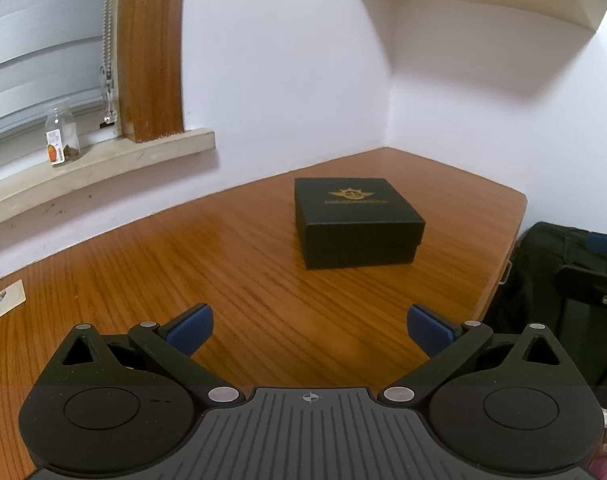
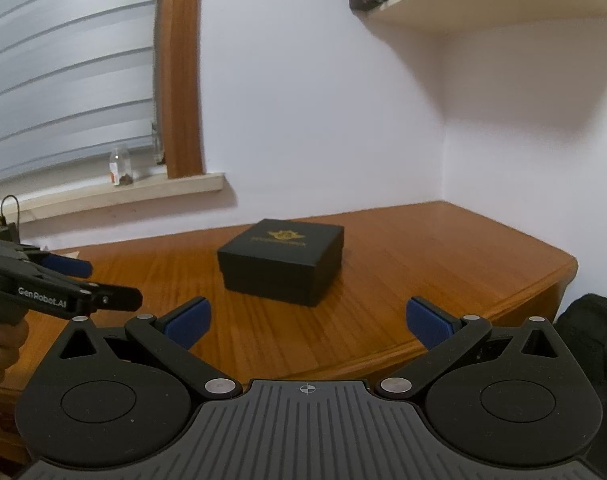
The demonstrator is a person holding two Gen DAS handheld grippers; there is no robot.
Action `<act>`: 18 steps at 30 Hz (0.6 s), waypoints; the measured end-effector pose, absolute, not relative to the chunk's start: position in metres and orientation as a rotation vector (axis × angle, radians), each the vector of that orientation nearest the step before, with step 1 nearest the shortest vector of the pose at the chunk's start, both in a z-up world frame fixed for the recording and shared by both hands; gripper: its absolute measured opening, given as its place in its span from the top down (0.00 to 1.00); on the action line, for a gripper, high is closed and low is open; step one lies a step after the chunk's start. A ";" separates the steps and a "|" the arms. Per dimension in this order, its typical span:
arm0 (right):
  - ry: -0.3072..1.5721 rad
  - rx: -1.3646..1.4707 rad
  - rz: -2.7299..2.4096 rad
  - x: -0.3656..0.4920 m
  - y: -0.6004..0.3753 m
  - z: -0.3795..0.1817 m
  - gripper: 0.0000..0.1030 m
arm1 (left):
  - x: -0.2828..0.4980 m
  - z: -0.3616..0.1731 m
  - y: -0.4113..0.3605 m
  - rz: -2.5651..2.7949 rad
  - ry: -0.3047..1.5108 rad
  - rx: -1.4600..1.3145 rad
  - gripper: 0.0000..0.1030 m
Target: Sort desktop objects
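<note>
Left gripper (image 2: 83, 280) shows only rightward; card (image 1: 5, 300) only leftward.

Glossy grained wood desk (image 1: 183, 248), matt black box (image 1: 357, 220) (gold print), clear glass jar (image 1: 61, 134)

Square matte-black cardboard box (image 1: 357, 222) (image 2: 282, 260): gold crest and lettering on lid. Under box, orange-brown wooden desk (image 1: 183, 256) (image 2: 423, 264), dark streaked grain. Left of box, clear glass jar (image 1: 61, 136): white-orange label. Black grippers' pads (image 1: 191, 328) (image 2: 187, 322): blue.
</note>
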State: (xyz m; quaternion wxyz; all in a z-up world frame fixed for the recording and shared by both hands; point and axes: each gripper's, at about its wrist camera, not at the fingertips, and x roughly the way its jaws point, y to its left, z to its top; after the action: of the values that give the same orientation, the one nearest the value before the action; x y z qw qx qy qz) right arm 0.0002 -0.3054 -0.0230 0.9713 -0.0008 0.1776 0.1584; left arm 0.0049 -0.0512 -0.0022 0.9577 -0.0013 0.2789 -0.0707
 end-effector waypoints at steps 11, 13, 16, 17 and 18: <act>0.354 -0.003 0.322 0.001 -0.305 -0.022 0.00 | 0.005 -0.003 -0.051 -0.144 0.569 -0.001 0.00; 0.355 -0.002 0.325 0.001 -0.306 -0.022 0.00 | 0.005 -0.003 -0.051 -0.147 0.569 -0.001 0.00; 0.350 -0.003 0.316 -0.002 -0.303 -0.023 0.00 | 0.005 -0.003 -0.051 -0.147 0.567 0.002 0.00; 0.349 -0.004 0.316 -0.002 -0.303 -0.023 0.00 | 0.004 -0.002 -0.051 -0.147 0.566 0.002 0.00; 0.347 -0.004 0.315 -0.003 -0.302 -0.023 0.00 | 0.004 -0.002 -0.051 -0.147 0.566 0.002 0.00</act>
State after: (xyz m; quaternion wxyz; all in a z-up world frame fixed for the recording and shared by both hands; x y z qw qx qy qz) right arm -0.0026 -0.3023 -0.0230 0.9726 -0.0018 0.1721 0.1562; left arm 0.0045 -0.0505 -0.0023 0.9575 0.0009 0.2790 -0.0725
